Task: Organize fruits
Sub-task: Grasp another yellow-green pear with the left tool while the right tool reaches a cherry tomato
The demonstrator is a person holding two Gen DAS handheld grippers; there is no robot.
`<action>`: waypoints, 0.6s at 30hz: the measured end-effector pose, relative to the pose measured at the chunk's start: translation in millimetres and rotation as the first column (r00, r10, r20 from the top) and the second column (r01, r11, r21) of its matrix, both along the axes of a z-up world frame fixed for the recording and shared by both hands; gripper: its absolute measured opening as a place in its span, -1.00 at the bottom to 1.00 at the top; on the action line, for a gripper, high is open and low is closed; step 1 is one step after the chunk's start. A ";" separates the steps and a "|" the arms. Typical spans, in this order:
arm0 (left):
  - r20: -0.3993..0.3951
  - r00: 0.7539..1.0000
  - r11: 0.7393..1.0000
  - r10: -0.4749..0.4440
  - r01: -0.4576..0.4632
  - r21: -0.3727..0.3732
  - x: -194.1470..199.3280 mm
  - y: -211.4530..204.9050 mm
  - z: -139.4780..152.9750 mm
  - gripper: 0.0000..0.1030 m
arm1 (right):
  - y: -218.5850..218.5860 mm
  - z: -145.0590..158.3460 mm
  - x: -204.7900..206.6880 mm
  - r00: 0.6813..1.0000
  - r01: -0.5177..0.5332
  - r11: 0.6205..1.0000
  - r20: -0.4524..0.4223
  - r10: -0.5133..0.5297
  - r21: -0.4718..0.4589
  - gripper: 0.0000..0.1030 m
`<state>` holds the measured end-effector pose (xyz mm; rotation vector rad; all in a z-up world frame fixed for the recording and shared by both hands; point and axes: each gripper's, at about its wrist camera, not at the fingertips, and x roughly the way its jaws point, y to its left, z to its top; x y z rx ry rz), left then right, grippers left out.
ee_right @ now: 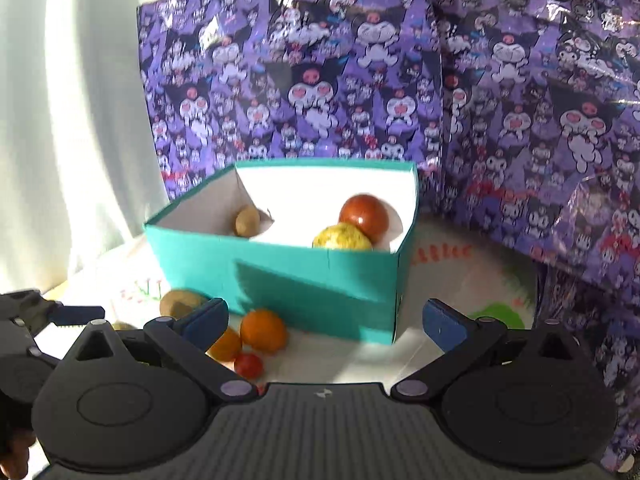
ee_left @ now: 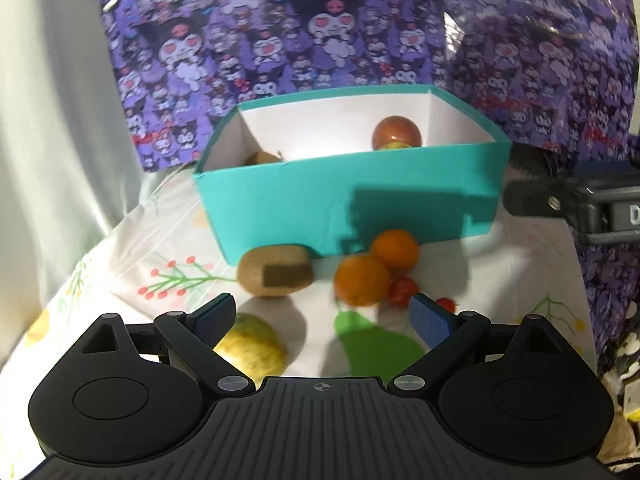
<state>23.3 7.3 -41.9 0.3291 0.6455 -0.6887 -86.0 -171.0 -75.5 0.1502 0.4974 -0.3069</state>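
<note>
A teal cardboard box (ee_left: pixel 348 204) sits at the centre of the left wrist view on a white tablecloth (ee_left: pixel 132 264) printed with plants and fruit. Inside it, toward the right of its white interior, a red apple (ee_left: pixel 397 131) rests just behind a yellow-green fruit (ee_right: pixel 342 237), the two touching; a brown kiwi (ee_right: pixel 247 221) lies in the box's left corner.

In front of the box, in the lower middle of the left wrist view, another kiwi (ee_left: pixel 275 275) lies close against the box's front wall, with a dark rectangular patch on its side. To its right two oranges (ee_left: pixel 362 279) touch each other, the farther one (ee_left: pixel 395 250) near the box wall. A small red cherry tomato (ee_left: pixel 403 290) sits just beside the nearer orange, and a second red one (ee_left: pixel 445 304) peeks out beside the right blue pad. A yellow-green apple (ee_left: pixel 252 344) lies at lower left, partly hidden behind a finger.

The left gripper (ee_left: pixel 323 320) hovers above the tablecloth with its jaws spread wide and nothing between them. The right gripper (ee_right: pixel 325 320) is likewise spread wide and empty, facing the box's front wall and near corner. A purple cartoon-print bag (ee_right: pixel 360 80) fills the upper background, with a pale curtain (ee_right: pixel 72 120) at the left.
</note>
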 end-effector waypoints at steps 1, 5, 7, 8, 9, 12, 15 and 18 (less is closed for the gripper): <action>-0.014 1.000 1.000 0.010 -0.011 -0.003 4.9 4.3 -2.6 0.88 | 1.6 -1.6 -0.4 1.000 0.004 1.000 -0.007 -0.004 0.005 1.00; -0.014 0.999 0.999 0.041 -0.041 0.020 20.6 17.0 -12.3 0.85 | 7.5 -4.2 -0.4 1.000 0.009 1.000 -0.027 -0.008 0.007 1.00; -0.025 0.999 0.999 0.043 -0.043 0.009 28.9 22.4 -16.3 0.82 | 10.6 -5.2 0.3 0.999 0.010 1.000 -0.034 -0.010 0.004 1.00; -0.046 0.998 0.999 0.044 -0.043 0.008 33.4 23.5 -19.3 0.80 | 12.1 -5.9 0.5 0.999 0.011 1.000 -0.036 -0.011 0.006 1.00; -0.064 0.997 0.999 0.042 -0.041 0.013 36.8 24.3 -22.5 0.76 | 13.6 -6.6 1.0 0.999 0.009 1.000 -0.041 -0.009 0.008 1.00; -0.060 0.998 0.998 0.035 -0.033 0.046 41.8 24.6 -34.3 0.72 | 18.8 -9.2 3.2 0.998 0.010 1.000 -0.058 -0.010 -0.002 1.00; -0.094 0.995 0.996 0.030 -0.022 0.084 50.7 22.5 -48.6 0.62 | 22.1 -11.2 4.5 0.998 0.008 1.000 -0.069 -0.009 -0.005 1.00; -0.126 0.991 0.997 0.036 -0.027 0.068 60.2 24.4 -58.3 0.44 | 25.2 -13.5 5.8 0.997 0.010 1.000 -0.076 -0.011 -0.012 1.00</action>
